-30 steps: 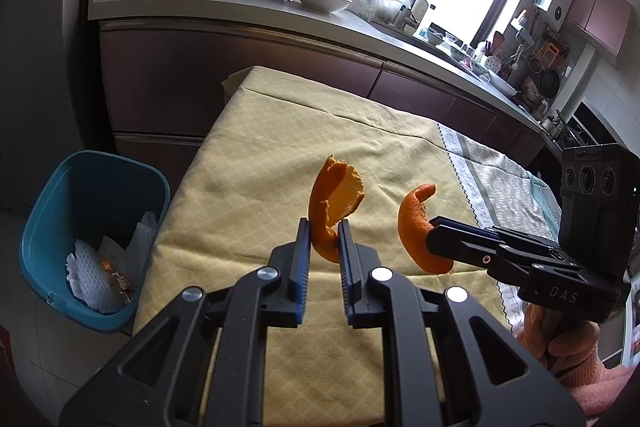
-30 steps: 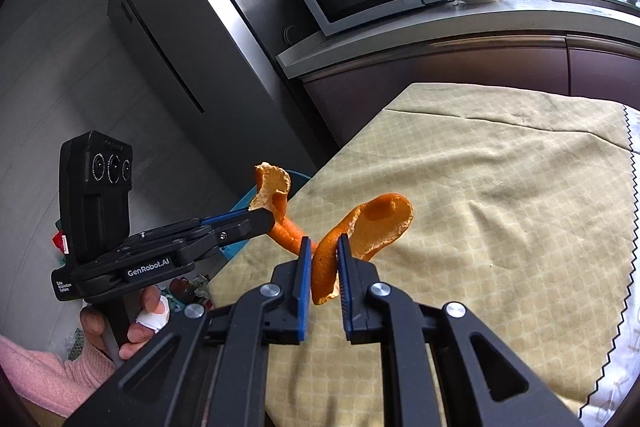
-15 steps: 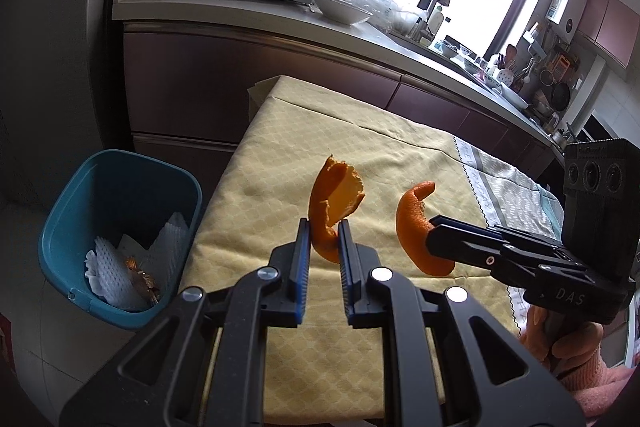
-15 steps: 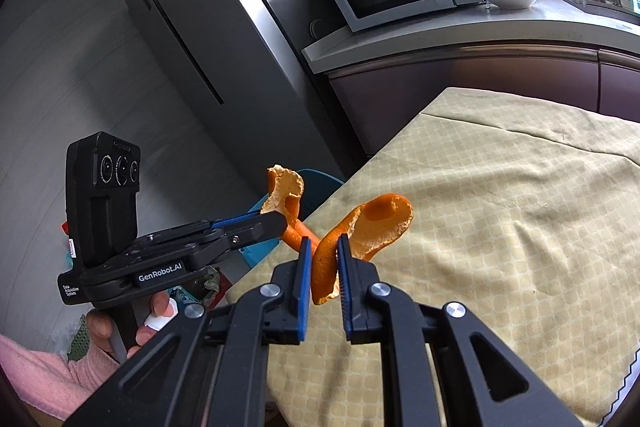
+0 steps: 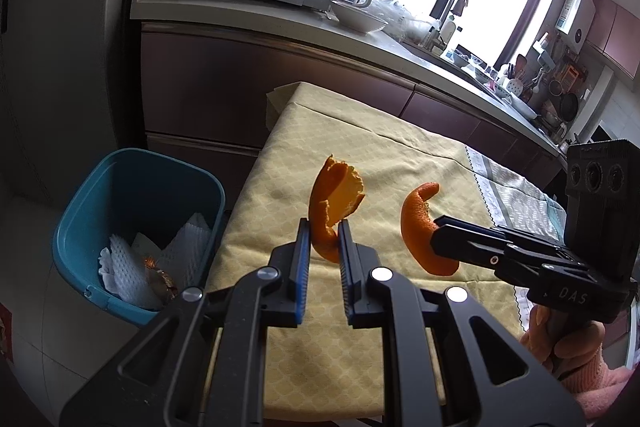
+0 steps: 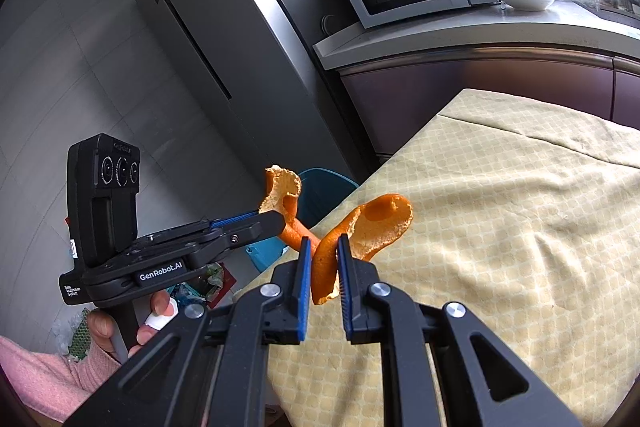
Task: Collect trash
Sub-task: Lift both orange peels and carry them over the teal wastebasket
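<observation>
The left tool (image 5: pixel 323 241) is clamped narrow on 1 curl of orange peel (image 5: pixel 334 201); the right tool (image 6: pixel 322 259) pinches a second peel (image 6: pixel 360 227) the same way. Both peels hang in the air above the near edge of the cloth-covered surface (image 5: pixel 380 147). The blue bin (image 5: pixel 132 227) sits on the floor below and to the left, so the left tool looks nearer to it.
</observation>
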Available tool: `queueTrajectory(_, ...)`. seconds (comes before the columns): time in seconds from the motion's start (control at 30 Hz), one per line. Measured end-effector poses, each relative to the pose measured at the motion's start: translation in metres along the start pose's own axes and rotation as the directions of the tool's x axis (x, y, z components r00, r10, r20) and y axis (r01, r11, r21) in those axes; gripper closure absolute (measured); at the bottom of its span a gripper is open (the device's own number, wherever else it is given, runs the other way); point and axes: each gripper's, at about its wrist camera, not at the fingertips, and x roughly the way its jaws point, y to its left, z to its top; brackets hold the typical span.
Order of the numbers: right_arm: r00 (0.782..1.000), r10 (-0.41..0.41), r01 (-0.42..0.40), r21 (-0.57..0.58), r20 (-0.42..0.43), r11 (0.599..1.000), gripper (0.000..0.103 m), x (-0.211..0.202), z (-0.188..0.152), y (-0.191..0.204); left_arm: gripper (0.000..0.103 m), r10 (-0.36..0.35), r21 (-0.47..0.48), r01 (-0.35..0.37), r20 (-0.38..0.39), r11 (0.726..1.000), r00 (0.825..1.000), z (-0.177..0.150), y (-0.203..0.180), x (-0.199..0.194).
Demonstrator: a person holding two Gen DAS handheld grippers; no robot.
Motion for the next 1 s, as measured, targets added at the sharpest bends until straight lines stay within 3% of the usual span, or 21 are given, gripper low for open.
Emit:
queueTrajectory(0.4, 0.999, 0.026, -0.027, -0.034, -0.027, 0.999, 0.091, 0.022, 0.012, 0.015, 0.089, 0.046, -0.030, -0.045, 0.026, 0.999, 0.999, 0.003, 0.021, -0.011)
queueTrajectory(1.0, 0.990, 0.083, -0.093, -0.083, -0.111, 0.992, 0.091, 0.087, 0.039, 0.043, 0.089, 0.164, -0.108, -0.158, 0.053, 0.981, 0.985, 0.009, 0.081, -0.029)
